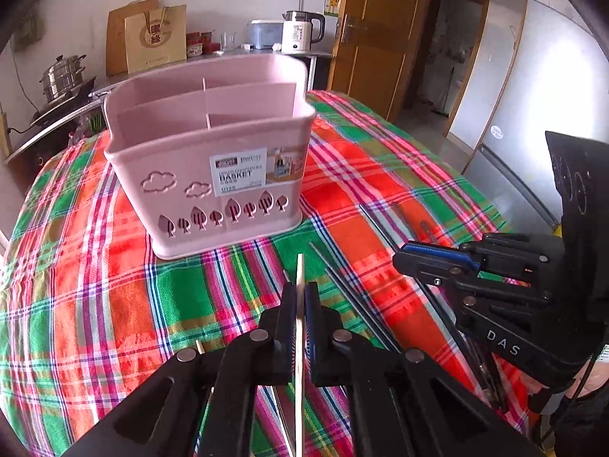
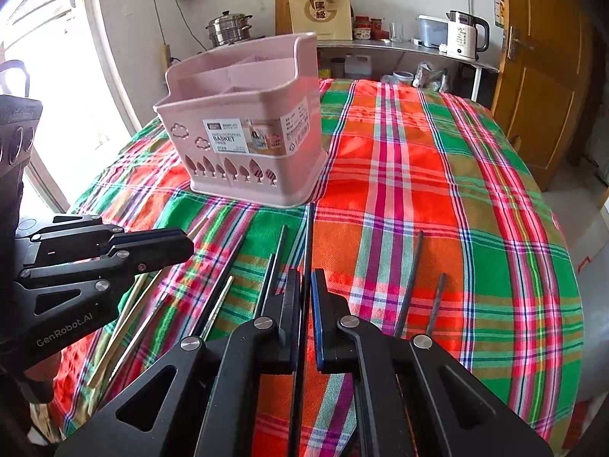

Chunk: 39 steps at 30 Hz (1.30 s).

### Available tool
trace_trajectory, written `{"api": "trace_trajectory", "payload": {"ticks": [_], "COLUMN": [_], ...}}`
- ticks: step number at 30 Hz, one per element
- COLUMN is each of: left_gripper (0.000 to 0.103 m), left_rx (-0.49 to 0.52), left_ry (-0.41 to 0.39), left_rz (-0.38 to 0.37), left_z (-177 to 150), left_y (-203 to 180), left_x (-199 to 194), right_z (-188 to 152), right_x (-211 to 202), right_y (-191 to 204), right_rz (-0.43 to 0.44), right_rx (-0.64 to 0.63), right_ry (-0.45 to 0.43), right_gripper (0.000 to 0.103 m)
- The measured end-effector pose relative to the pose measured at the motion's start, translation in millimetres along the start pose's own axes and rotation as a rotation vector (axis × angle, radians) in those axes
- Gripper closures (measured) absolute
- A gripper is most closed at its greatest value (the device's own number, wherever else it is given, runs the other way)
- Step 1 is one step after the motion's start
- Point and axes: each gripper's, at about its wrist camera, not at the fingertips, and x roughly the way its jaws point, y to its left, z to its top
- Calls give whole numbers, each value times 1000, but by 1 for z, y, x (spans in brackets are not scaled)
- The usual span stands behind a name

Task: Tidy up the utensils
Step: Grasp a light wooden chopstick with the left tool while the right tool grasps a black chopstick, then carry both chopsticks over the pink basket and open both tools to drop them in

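Pink utensil basket point(image 1: 213, 152) toward far edge of plaid-clothed tabletop point(image 2: 437, 190), left gripper point(image 1: 300, 297) pinching pale wooden chopstick point(image 1: 300, 327), right gripper point(image 2: 302, 285) pinching dark chopstick point(image 2: 307, 243), remaining loose chopsticks point(image 2: 213, 304) lying along near edge.

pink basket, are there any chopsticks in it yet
No, the pink basket's visible compartments hold nothing, and the dark chopsticks lie on the plaid cloth.

The left gripper point(image 1: 300, 297) and the right gripper point(image 2: 302, 289) are both angling downward side by side, each with jaws closing tight on a thin stick, while what seems a hand point(image 1: 593, 377) is showing behind the right one.
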Motion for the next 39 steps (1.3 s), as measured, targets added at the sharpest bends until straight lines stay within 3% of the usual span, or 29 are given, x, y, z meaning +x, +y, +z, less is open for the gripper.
{"api": "trace_trajectory", "payload": {"ticks": [5, 14, 25, 39], "left_gripper": [99, 99, 99, 99], "left_rx": [-13, -11, 5, -83], "left_ry": [-96, -238, -300, -375], "left_rz": [-35, -30, -32, 8], "left_z": [12, 32, 52, 123], "left_y": [2, 7, 7, 56], "left_x": [-47, -116, -150, -174], "right_z": [12, 30, 50, 117], "right_x": [-36, -96, -130, -140], "right_y": [6, 18, 25, 31], "right_rz": [16, 9, 6, 64], "right_rx": [6, -10, -21, -2], "right_ry": [-88, -237, -329, -427], "right_gripper": [98, 98, 98, 98]}}
